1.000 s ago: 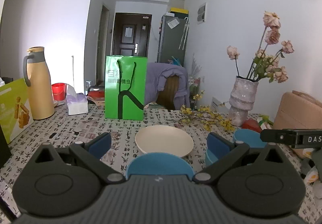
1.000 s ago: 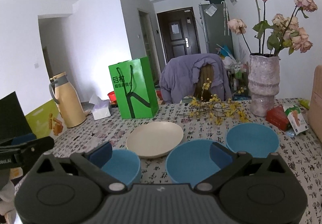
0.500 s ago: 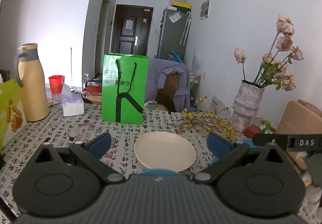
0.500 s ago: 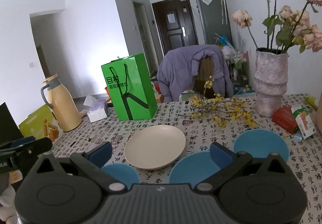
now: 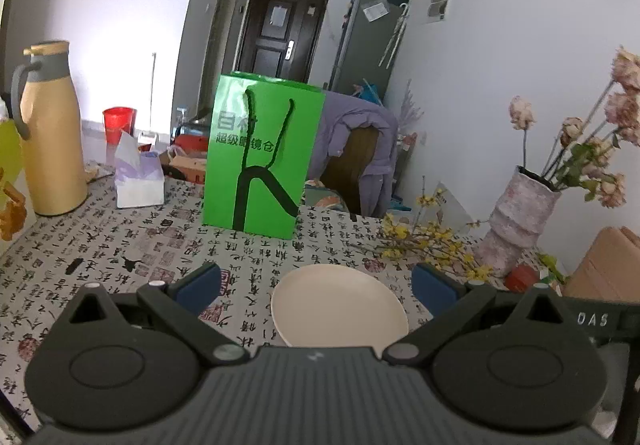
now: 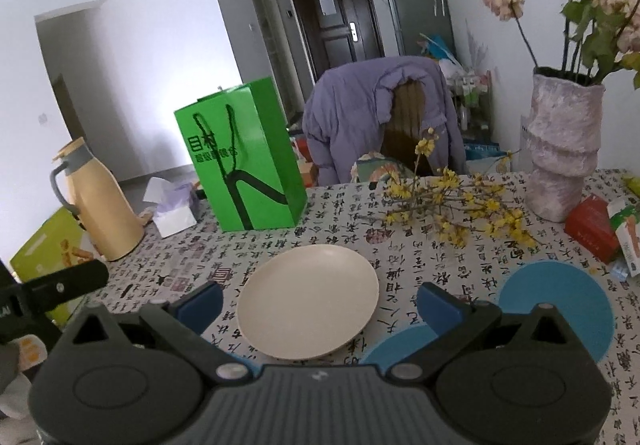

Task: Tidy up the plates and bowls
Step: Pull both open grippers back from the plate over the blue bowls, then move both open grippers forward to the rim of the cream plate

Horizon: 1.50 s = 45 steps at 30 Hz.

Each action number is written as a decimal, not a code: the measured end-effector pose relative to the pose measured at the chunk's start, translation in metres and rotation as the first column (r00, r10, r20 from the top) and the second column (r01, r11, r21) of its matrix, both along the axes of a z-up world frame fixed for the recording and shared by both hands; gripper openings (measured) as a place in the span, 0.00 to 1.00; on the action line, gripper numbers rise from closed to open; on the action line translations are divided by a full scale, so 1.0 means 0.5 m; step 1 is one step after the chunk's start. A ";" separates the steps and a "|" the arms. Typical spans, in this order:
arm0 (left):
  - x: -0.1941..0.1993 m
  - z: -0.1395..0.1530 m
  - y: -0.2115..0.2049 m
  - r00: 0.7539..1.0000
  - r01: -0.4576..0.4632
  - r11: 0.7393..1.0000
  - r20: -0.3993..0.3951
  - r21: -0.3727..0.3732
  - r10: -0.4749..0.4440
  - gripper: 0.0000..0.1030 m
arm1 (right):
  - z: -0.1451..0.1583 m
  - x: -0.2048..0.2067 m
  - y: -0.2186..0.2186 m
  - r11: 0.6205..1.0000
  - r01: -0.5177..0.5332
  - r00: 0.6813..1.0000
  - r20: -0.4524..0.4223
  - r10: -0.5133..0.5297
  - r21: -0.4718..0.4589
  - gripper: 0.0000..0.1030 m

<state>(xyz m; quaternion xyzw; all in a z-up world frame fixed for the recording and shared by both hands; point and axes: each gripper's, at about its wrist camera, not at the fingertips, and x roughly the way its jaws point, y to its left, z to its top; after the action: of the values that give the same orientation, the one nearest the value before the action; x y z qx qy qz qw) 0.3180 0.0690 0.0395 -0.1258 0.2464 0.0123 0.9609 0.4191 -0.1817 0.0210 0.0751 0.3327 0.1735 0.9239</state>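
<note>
Above the table (image 6: 344, 205), both grippers have risen and pulled back over the last second; left gripper (image 5: 316, 285) and right gripper (image 6: 320, 303) spread wide, empty. Cream plate (image 6: 308, 301) sits centre, blue bowls (image 6: 560, 305) to its right, unstacked. Nothing organized yet.

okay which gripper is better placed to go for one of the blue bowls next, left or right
Right, probably. The right gripper is open with two blue bowls showing just past its right finger. The left gripper, also open, faces only the cream plate; no bowl shows there.
</note>
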 end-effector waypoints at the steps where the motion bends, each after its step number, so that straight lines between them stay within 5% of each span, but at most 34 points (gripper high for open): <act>1: 0.011 -0.002 0.004 1.000 -0.002 1.000 -0.007 -0.007 0.002 1.00 | -0.003 0.011 0.005 1.000 0.003 1.000 -0.004 -0.003 -0.004 1.00; 23: 0.222 -0.119 0.084 0.979 -0.136 0.982 -0.168 -0.131 0.113 1.00 | -0.126 0.200 0.070 0.999 0.043 0.988 -0.147 -0.043 -0.006 1.00; 45: 0.317 -0.268 0.133 0.950 -0.106 0.974 -0.310 -0.200 0.040 1.00 | -0.213 0.277 0.116 0.988 0.059 0.980 -0.180 -0.084 -0.143 1.00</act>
<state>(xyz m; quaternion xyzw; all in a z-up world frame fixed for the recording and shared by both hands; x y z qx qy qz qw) 0.4767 0.1356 -0.0943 -0.2345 0.3864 0.0406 0.8911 0.5573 -0.1239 -0.0855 0.0392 0.4255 0.1090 0.8975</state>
